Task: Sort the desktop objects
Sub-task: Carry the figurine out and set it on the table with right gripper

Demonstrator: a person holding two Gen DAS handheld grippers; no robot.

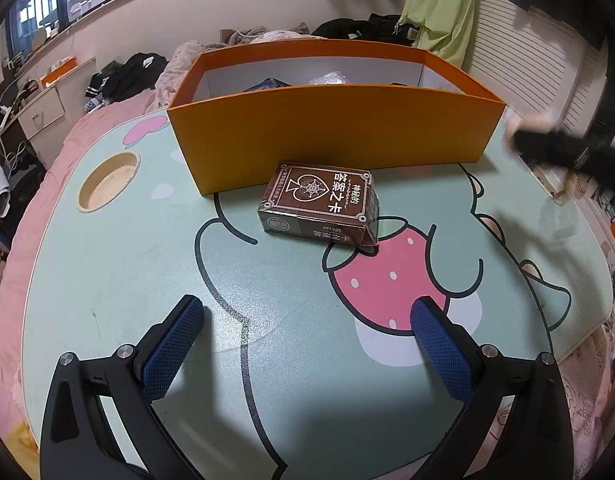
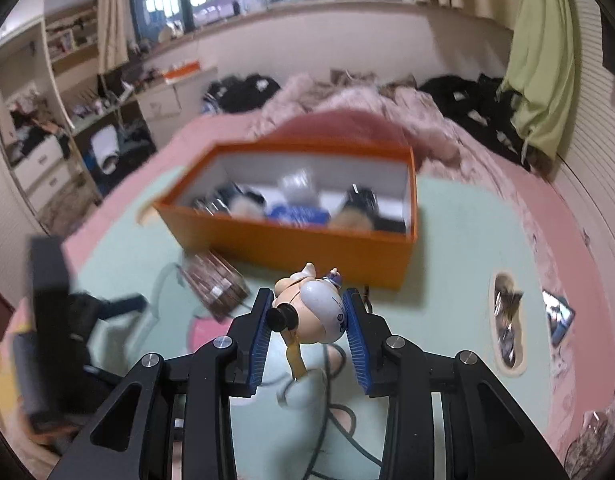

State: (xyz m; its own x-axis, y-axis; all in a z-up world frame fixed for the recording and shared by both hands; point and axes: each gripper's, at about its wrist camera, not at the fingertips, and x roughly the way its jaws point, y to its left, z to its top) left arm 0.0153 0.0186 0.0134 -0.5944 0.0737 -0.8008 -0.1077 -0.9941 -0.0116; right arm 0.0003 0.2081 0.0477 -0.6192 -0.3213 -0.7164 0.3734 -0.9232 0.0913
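Observation:
A brown card box (image 1: 321,204) lies on the green cartoon table (image 1: 107,264), just in front of the orange box (image 1: 331,136). My left gripper (image 1: 307,316) is open and empty, low over the table, short of the card box. My right gripper (image 2: 309,300) is shut on a small white and cream toy figure (image 2: 311,308) and holds it above the table, in front of the orange box (image 2: 291,244). The card box (image 2: 215,284) lies to its left. The right gripper shows blurred at the right edge of the left wrist view (image 1: 567,152).
The orange box holds several items (image 2: 299,204). A round cup recess (image 1: 107,186) is sunk in the table at the left. A slot with shiny bits (image 2: 507,320) and a foil packet (image 2: 559,316) lie at the table's right. A bed with clothes surrounds the table.

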